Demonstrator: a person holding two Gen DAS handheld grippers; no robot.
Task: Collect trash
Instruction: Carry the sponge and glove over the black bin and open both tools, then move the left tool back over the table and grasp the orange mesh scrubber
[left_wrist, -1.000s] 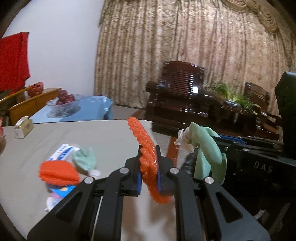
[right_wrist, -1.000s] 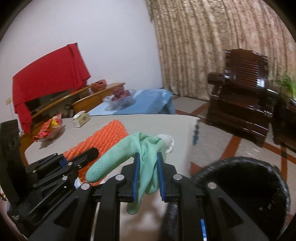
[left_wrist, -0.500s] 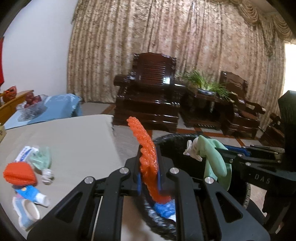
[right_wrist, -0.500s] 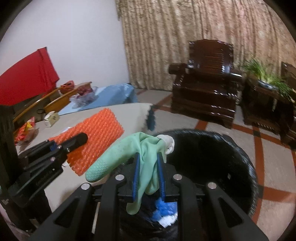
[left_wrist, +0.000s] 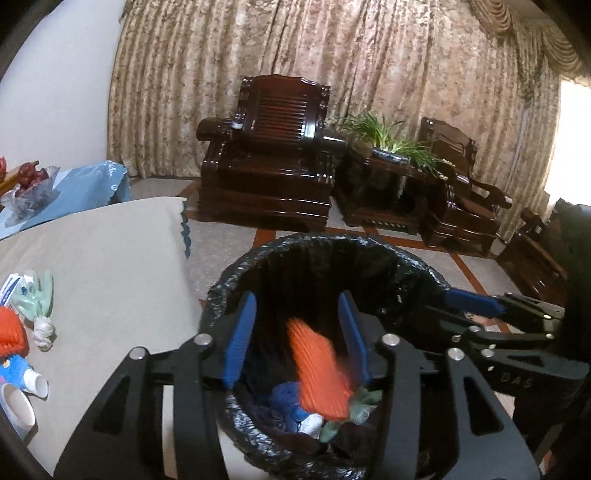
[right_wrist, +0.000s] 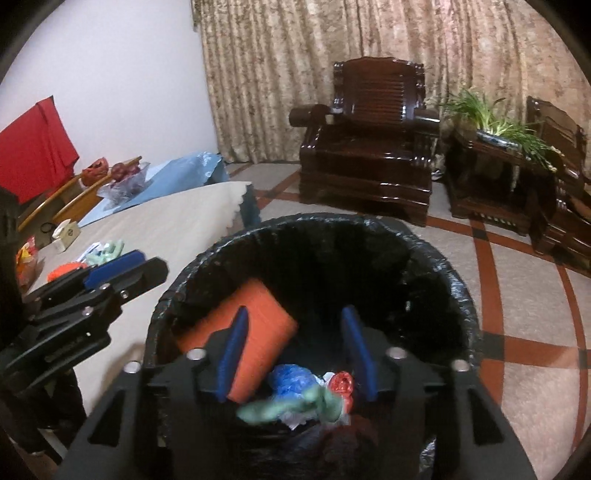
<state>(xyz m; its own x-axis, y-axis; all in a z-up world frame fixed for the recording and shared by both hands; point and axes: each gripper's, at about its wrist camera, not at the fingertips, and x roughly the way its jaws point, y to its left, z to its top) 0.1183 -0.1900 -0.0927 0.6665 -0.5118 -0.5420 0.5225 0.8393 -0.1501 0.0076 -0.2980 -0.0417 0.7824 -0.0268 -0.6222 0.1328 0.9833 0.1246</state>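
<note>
Two grippers tilt down over the bin (left_wrist: 417, 266). Left wrist view: the left gripper (left_wrist: 297, 332), jaws just opened and spread, has let go the orange sheet (left_wrist: 317, 373), now loose in the bin. Right wrist view: the right gripper (right_wrist: 295, 350), likewise just opened, has dropped the green glove (right_wrist: 295, 404) onto the trash.

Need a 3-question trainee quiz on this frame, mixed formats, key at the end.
1. True or false: the left gripper has its fingers clamped on the orange bubble sheet.
2. Where is the green glove that lies under the right gripper?
A. on the table
B. inside the black-lined bin
C. on the armchair
3. Fill in: a second green glove lies on the ____.

Key:
1. False. Both grippers have just been opening; the sheet lies loose in the bin.
2. B
3. table
</note>
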